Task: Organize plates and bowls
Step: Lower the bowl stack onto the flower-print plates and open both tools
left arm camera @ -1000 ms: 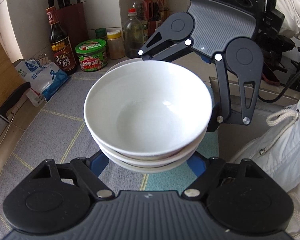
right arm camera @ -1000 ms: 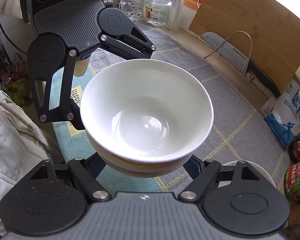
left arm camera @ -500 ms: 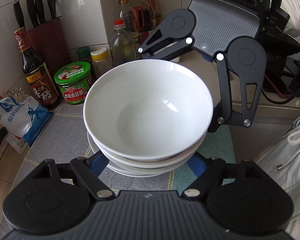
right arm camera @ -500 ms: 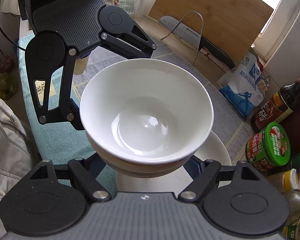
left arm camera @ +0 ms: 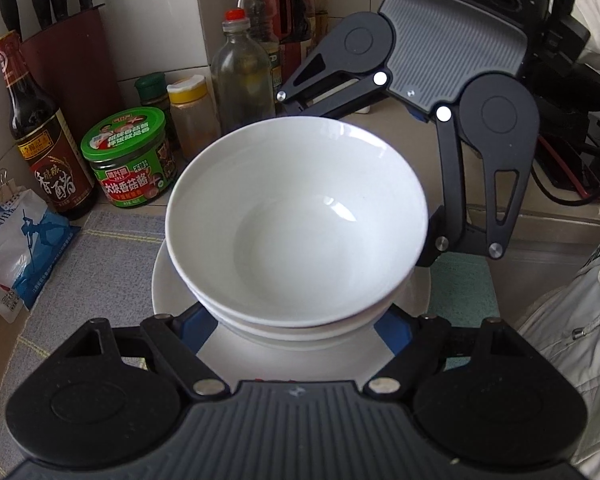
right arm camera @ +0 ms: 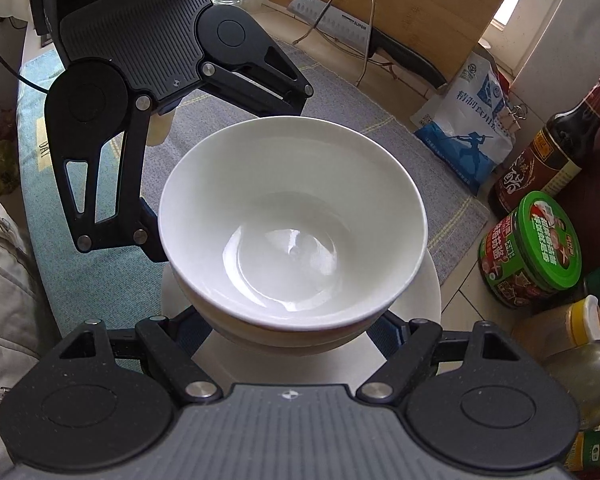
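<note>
Bowl stack over plate
Both tongs, left tongs (left arm camera: pixel 296 320) and right tongs (right arm camera: pixel 288 320), clamp the stacked bowls (left arm camera: pixel 296 220) above the plate (left arm camera: pixel 168 280); setting down remains.

White bowls (left arm camera: pixel 296 216), white plate (left arm camera: pixel 168 280), grey mat (right arm camera: pixel 380 136) with yellow grid lines, green-lidded jar (left arm camera: pixel 126 152).

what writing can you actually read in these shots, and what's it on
"SUPOR": cleaver blade leaning at the cutting board.
"香醋": dark vinegar bottle, large white characters.
"精制食用盐": blue and white salt bag.
"大块香菇酱": green-lidded jar, on its side label.
"DAY": teal mat, partly hidden by the left gripper.
Lid print on the jar, the other bottle labels and the small print on the bag: too small or blurred.
</note>
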### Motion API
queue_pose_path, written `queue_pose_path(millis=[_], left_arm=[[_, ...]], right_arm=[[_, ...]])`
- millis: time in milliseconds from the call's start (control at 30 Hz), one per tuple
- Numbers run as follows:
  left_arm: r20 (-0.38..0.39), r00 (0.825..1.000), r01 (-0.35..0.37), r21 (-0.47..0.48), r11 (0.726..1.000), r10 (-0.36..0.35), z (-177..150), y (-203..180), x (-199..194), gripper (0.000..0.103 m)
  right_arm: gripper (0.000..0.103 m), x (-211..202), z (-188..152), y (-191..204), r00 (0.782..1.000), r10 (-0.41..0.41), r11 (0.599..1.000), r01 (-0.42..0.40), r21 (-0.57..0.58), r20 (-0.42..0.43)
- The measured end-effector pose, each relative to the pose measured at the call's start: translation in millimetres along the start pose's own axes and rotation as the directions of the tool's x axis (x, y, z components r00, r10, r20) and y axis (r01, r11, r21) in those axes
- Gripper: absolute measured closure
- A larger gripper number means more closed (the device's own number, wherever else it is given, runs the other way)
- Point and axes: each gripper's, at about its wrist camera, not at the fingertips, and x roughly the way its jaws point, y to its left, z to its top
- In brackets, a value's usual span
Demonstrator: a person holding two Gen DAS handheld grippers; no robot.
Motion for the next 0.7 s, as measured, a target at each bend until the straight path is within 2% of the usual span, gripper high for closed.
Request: queue_pose_path(millis=[367, 533, 700], left_arm=[[-0.011, 1.000, 0.014, -0.021, 1.000, -0.014, 3, 6, 10, 0.020], [-0.010, 1.000, 0.022, -0.045, 0.999, -0.022, 2, 9, 9, 0.019], [-0.006, 1.000, 0.000, -0.040, 0.999, 0.000, 2, 6, 8, 0.019]], right_arm=[[0.017, 6, -4, -11, 0.999, 0.046, 0.999, -0.046, 0.027, 0.011], [0.016, 6, -5, -13, 0.999, 0.045, 0.999, -0.045, 0.031, 0.019], [0.014, 5, -6, -11, 0.999, 0.035, 0.999, -0.036, 0.028, 0.028]])
